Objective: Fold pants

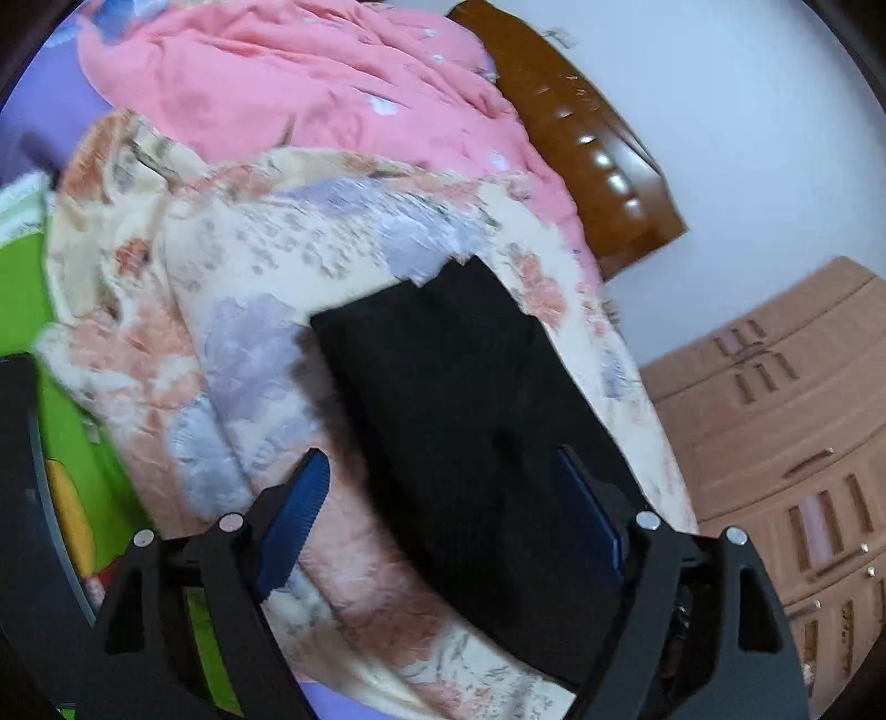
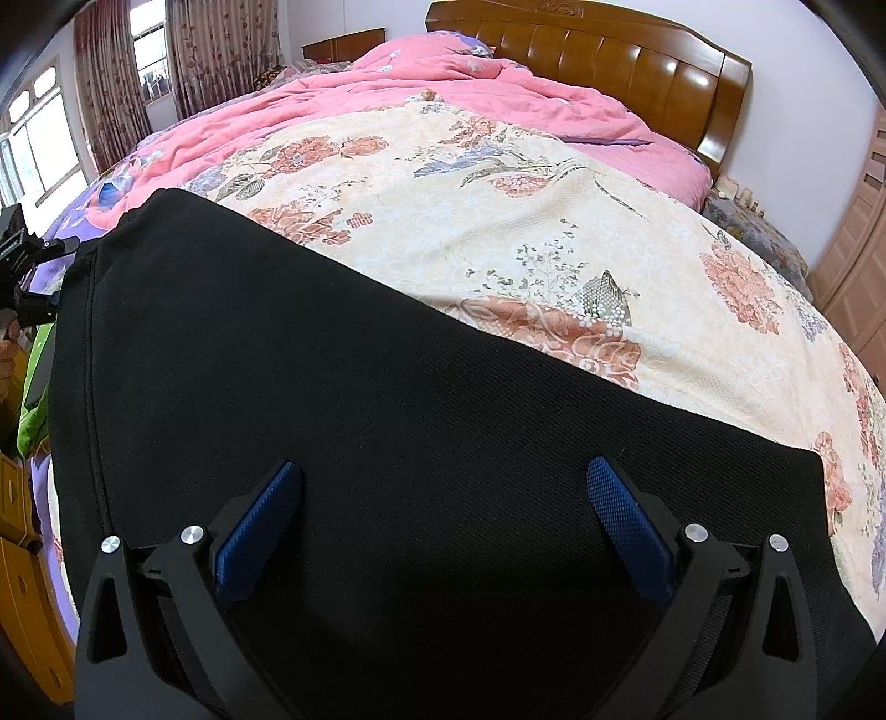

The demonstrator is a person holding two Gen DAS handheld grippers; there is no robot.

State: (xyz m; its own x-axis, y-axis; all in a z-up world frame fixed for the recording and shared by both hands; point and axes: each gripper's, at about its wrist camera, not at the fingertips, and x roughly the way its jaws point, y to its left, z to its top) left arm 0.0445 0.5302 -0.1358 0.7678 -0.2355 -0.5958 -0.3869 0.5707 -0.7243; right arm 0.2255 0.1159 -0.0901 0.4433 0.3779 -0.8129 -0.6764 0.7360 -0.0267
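Note:
The black pants (image 2: 332, 387) lie flat in a broad folded slab on the floral bedspread (image 2: 526, 221), filling the lower half of the right wrist view. My right gripper (image 2: 443, 471) hovers over them, open, its blue pads (image 2: 255, 531) wide apart with only flat cloth below. In the blurred, tilted left wrist view the pants (image 1: 470, 399) appear as a dark rectangle on the bedspread (image 1: 221, 310). My left gripper (image 1: 443, 471) is open at their near edge. One pad (image 1: 587, 515) is over the black cloth and the other is over the bedspread. Nothing is pinched.
A pink quilt (image 2: 387, 88) covers the far part of the bed below the wooden headboard (image 2: 598, 50). A light wooden wardrobe (image 1: 786, 421) stands on the right. Green cloth (image 1: 22, 288) lies left of the bed. A hand (image 2: 6, 349) with black hardware is at the left edge.

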